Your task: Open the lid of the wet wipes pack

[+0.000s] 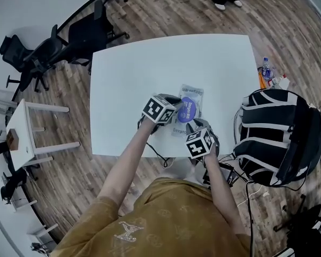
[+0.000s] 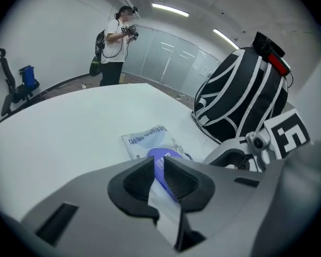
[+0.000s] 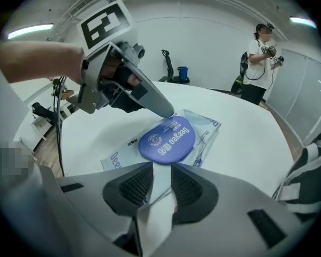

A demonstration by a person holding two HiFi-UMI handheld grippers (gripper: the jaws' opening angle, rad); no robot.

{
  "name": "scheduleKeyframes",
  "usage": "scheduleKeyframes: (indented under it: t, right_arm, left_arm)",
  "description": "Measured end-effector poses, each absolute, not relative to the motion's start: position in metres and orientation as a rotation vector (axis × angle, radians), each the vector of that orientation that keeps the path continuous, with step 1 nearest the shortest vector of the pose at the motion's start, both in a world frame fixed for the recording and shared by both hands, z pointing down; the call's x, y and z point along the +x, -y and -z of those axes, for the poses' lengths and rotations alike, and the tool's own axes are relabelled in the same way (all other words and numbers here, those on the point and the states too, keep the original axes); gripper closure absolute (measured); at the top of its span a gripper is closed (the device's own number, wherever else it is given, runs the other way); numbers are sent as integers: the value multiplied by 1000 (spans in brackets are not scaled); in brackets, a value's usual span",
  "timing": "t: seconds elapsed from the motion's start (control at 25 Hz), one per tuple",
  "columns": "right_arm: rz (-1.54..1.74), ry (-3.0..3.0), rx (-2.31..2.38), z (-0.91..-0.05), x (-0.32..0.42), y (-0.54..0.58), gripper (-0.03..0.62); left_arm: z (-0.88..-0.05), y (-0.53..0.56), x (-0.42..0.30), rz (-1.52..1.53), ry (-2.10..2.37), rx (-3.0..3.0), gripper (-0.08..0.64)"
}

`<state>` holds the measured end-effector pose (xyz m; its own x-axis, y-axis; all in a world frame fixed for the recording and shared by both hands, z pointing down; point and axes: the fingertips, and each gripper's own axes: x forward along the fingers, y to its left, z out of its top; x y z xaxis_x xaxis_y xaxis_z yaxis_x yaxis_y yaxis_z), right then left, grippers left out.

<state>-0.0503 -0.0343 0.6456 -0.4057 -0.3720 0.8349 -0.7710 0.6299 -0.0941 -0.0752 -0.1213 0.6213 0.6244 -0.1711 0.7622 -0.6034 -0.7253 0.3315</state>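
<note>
a: where does the wet wipes pack (image 1: 191,93) lie?

b: flat on the white bench (image 1: 139,74), near the edge closest to the person and right of its middle. its round blue lid (image 3: 167,140) faces up and carries white print.

a: and the left gripper (image 2: 159,165)?

b: it comes in from the pack's left side. in the left gripper view its jaws are clenched on the rim of the lid, and blue shows between the two ribbed pads (image 2: 137,182). the right gripper view shows its tip touching the lid's far edge.

a: the right gripper (image 3: 161,175)?

b: it sits at the near end of the pack, pointing away from the person. its jaws are drawn nearly together, and the pale end of the pack fills the gap between them, so it is grasping the pack.

a: is the lid raised?

b: that cannot be told. in the right gripper view it looks close to flat on the pack.

a: surroundings?

b: a black backpack with white stripes (image 1: 278,133) stands just beside the bench's right side. black office chairs (image 1: 85,33) stand beyond the far left corner, on wood flooring (image 1: 166,7). a second person (image 3: 259,63) stands well apart, past the far side of the bench, with both hands raised in front of the chest.
</note>
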Motion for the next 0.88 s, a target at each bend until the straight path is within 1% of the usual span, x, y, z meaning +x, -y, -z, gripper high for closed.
scheduleKeyframes:
  t: [0.2, 0.44, 0.64, 0.88]
  right_arm:
    - [-605, 1982, 917, -652, -53, 34, 502]
    - [-608, 1969, 950, -655, -51, 34, 502]
    - [-585, 1974, 942, -655, -53, 34, 502]
    - [-598, 1943, 920, -656, -53, 35, 502]
  left_arm:
    - [-631, 118, -73, -1071, 524, 2229, 514]
    - [-634, 100, -78, -1106, 419, 2101, 514]
    - [-642, 101, -81, -1127, 427, 2045, 514]
    - [-642, 99, -81, -1043, 409, 1942, 514]
